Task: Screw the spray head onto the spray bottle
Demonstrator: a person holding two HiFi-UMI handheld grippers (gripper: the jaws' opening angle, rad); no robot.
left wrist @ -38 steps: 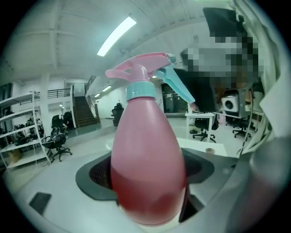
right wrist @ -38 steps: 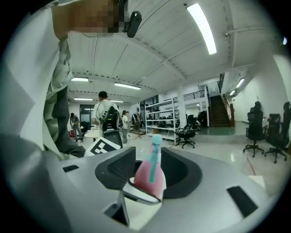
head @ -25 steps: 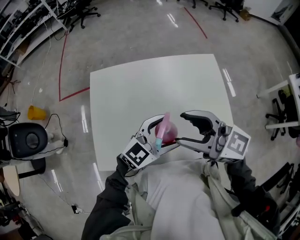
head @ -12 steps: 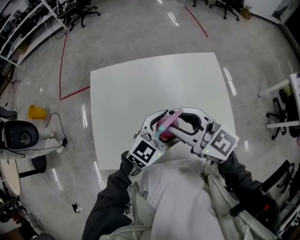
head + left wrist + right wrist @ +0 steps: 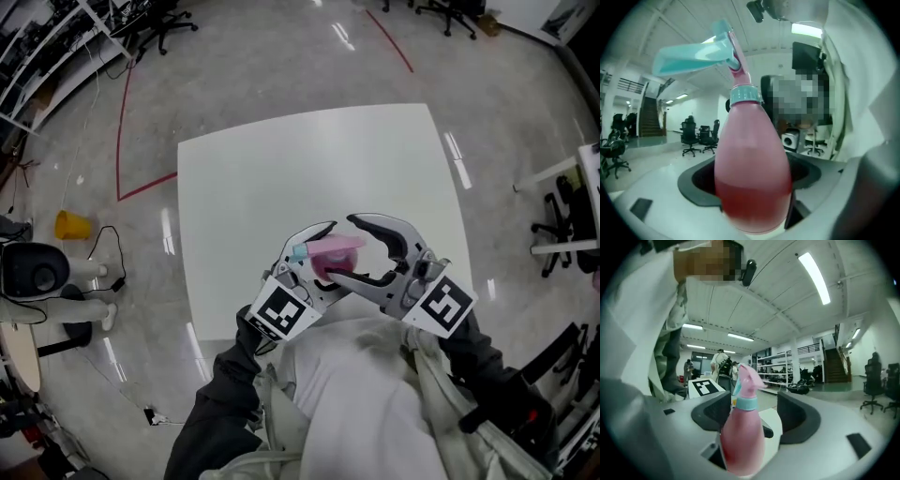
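Observation:
My left gripper (image 5: 323, 261) is shut on the body of a pink spray bottle (image 5: 752, 173), held up over the near edge of the white table (image 5: 281, 169). The bottle has red liquid in it. A teal collar (image 5: 745, 95) sits on its neck, and the pink-and-teal spray head (image 5: 693, 56) stands on top, nozzle pointing left. My right gripper (image 5: 349, 248) reaches in from the right. Its jaws are opening, and they stand on either side of the bottle's top (image 5: 746, 403) without pressing on it.
Both grippers hover close to the person's chest at the table's near edge. Office chairs (image 5: 159, 28) stand on the floor beyond the table. A yellow object (image 5: 73, 225) and a white device (image 5: 47, 272) sit on the floor at the left.
My right gripper closed round the spray head half a second ago and has let go again. The spray head has turned, so its teal nozzle now points left.

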